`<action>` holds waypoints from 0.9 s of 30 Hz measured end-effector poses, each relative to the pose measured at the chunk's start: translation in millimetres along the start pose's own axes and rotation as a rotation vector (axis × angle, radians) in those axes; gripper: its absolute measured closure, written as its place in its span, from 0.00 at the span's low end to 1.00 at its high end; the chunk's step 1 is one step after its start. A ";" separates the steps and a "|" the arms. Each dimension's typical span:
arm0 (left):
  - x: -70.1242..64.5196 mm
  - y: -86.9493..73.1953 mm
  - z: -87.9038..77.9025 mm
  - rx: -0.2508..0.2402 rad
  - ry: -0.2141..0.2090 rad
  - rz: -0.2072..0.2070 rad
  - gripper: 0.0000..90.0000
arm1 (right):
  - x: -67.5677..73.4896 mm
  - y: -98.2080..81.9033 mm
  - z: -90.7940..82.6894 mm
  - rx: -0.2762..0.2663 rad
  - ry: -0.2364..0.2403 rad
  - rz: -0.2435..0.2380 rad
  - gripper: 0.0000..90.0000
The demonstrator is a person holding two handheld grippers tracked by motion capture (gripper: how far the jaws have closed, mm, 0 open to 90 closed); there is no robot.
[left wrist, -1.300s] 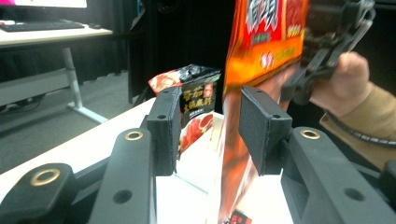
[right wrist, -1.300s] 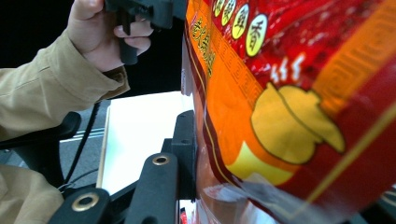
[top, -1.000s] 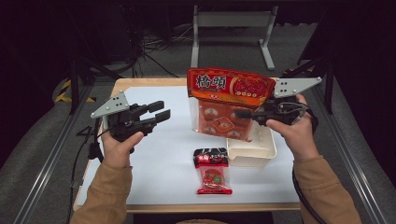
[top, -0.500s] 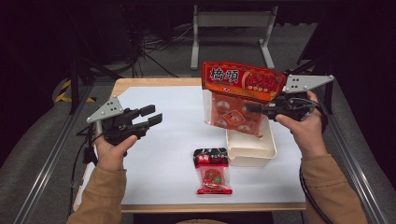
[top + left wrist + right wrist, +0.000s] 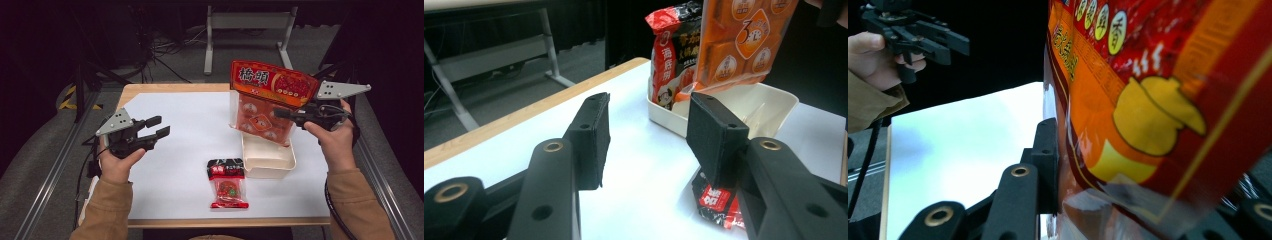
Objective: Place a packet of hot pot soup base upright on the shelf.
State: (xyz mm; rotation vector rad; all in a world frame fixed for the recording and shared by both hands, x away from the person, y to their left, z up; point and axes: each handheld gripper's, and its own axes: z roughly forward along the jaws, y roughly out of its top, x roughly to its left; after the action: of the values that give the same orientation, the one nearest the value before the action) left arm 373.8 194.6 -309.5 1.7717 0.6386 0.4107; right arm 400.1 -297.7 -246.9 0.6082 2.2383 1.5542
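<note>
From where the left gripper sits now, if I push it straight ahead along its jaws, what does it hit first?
Probably the white tray, at its near wall below the orange bag. The left gripper has bare table before that; depth is uncertain.

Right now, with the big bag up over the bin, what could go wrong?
1. The right claw pinches the big bag at one edge, so the bag hangs tilted. It may slip or swing.
2. The bag's bottom edge sits near the white bin. It could catch the rim and drag or tip the bin.
3. A small packet lies by the bin. A dropped bag could land on it.
</note>
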 end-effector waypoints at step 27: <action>5.9 -6.1 0.6 0.019 -0.020 -0.030 0.58 | -2.0 -21.1 -2.4 0.022 -0.123 0.075 0.78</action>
State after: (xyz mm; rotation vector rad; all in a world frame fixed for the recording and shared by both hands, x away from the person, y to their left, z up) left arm 377.5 198.9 -315.9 1.7797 0.6559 0.3677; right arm 397.4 -307.2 -265.9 0.7809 2.1662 1.4863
